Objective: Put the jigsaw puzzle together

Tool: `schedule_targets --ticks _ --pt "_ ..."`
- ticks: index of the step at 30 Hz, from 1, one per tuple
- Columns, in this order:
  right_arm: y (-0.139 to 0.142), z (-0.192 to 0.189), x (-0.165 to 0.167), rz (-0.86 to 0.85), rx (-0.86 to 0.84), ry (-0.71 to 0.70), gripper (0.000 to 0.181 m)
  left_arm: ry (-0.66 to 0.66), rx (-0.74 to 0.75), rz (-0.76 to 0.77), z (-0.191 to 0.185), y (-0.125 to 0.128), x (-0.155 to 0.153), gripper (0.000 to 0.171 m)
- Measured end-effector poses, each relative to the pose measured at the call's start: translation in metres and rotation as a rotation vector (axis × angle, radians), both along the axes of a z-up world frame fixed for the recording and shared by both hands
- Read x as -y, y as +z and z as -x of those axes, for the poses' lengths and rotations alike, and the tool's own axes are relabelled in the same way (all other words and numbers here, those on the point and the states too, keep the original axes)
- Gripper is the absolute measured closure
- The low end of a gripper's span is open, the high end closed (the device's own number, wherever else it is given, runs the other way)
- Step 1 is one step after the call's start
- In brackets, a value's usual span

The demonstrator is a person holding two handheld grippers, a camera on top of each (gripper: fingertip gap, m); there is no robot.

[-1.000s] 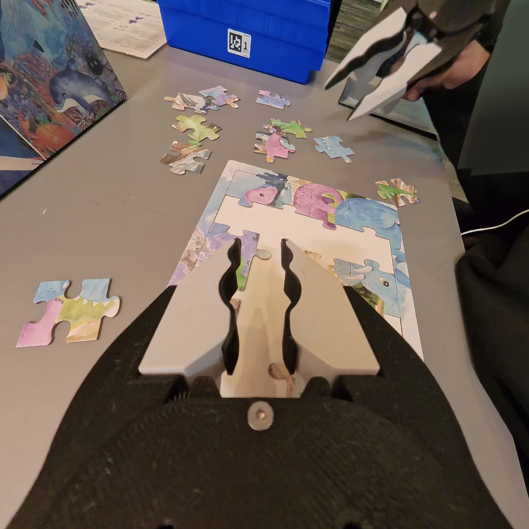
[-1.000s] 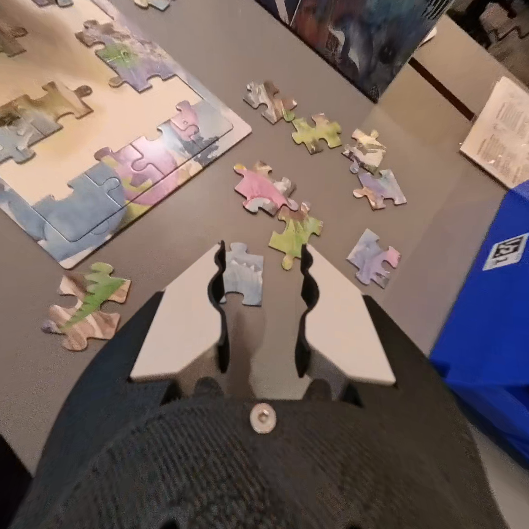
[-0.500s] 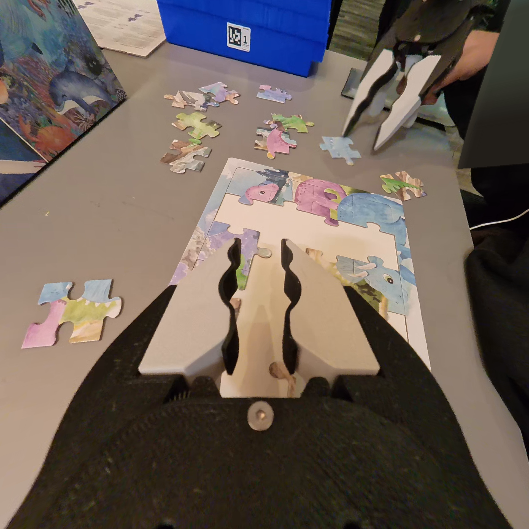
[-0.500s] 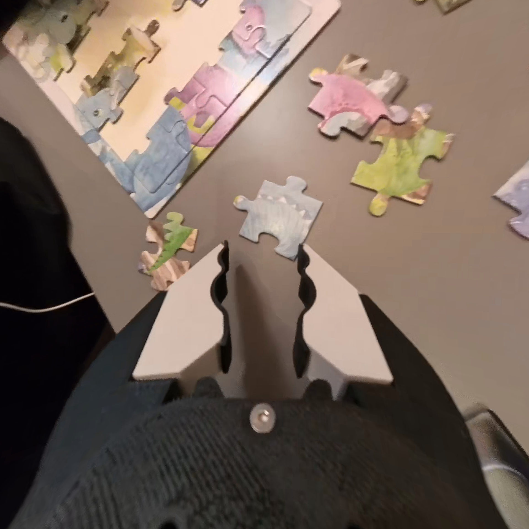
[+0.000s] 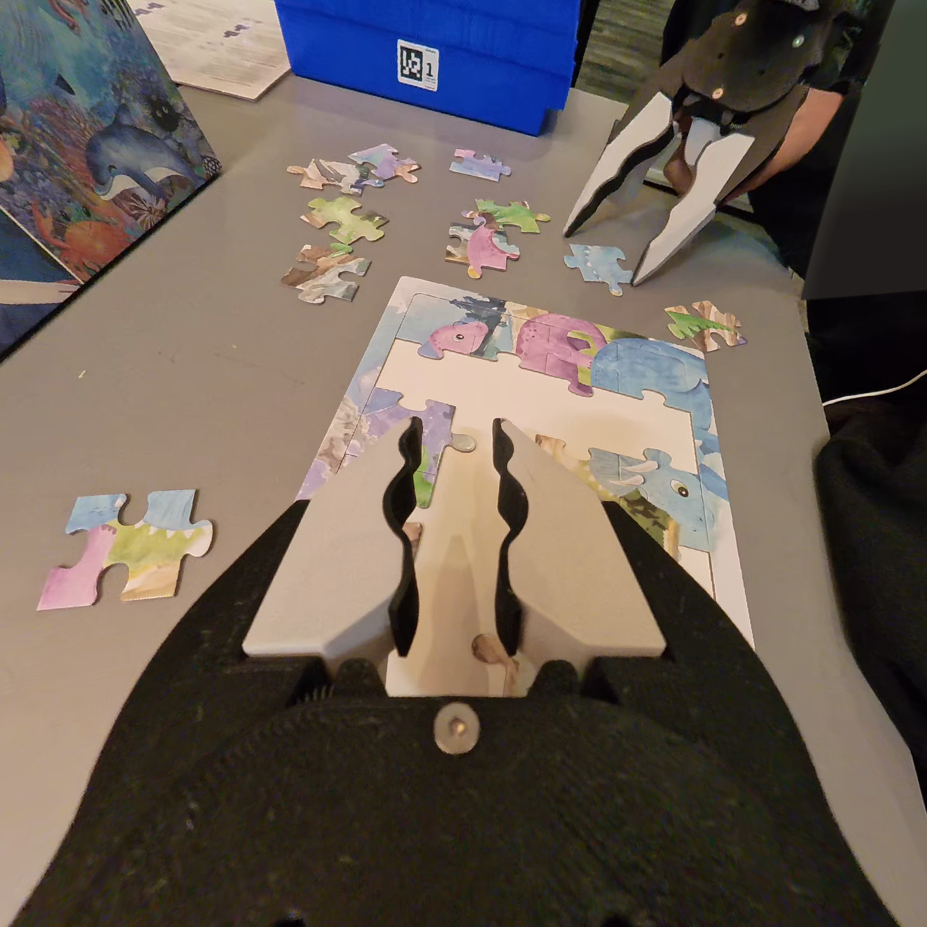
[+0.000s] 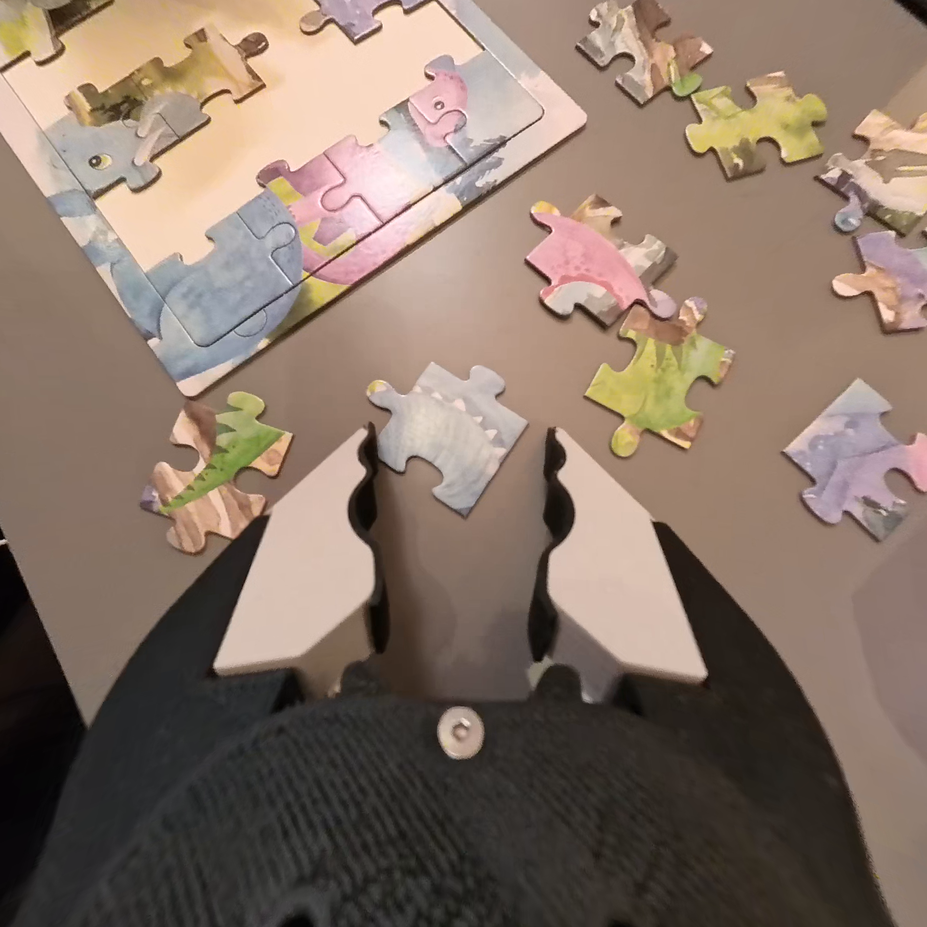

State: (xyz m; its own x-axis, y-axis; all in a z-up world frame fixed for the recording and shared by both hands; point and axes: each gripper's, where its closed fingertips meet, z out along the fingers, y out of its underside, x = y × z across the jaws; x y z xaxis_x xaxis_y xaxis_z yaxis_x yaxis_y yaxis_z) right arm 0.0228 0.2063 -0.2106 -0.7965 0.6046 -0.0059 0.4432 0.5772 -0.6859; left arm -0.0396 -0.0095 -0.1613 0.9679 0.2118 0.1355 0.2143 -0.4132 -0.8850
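Lying flat on grey bench: pale blue puzzle piece, just off the puzzle tray corner, between green-tailed piece and lime piece. Looking thin, light, stiff card; likely sliding on the smooth top; no height to pinch, so probably needing an edge-on nip across straight sides, avoiding the knobs. Hovering right over it: right tool, spread wide, holding nothing, one tip seeming to touch the piece edge in left wrist view. Parking above the half-filled tray: left tool, parted, empty. Sitting further out: more loose pieces, blue bin, picture box.
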Motion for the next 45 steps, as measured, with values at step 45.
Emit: schedule_targets --ticks 45 --pt "0.014 0.000 0.000 0.082 0.009 -0.014 0.125 0.002 0.011 -0.003 0.001 0.000 0.000 0.145"
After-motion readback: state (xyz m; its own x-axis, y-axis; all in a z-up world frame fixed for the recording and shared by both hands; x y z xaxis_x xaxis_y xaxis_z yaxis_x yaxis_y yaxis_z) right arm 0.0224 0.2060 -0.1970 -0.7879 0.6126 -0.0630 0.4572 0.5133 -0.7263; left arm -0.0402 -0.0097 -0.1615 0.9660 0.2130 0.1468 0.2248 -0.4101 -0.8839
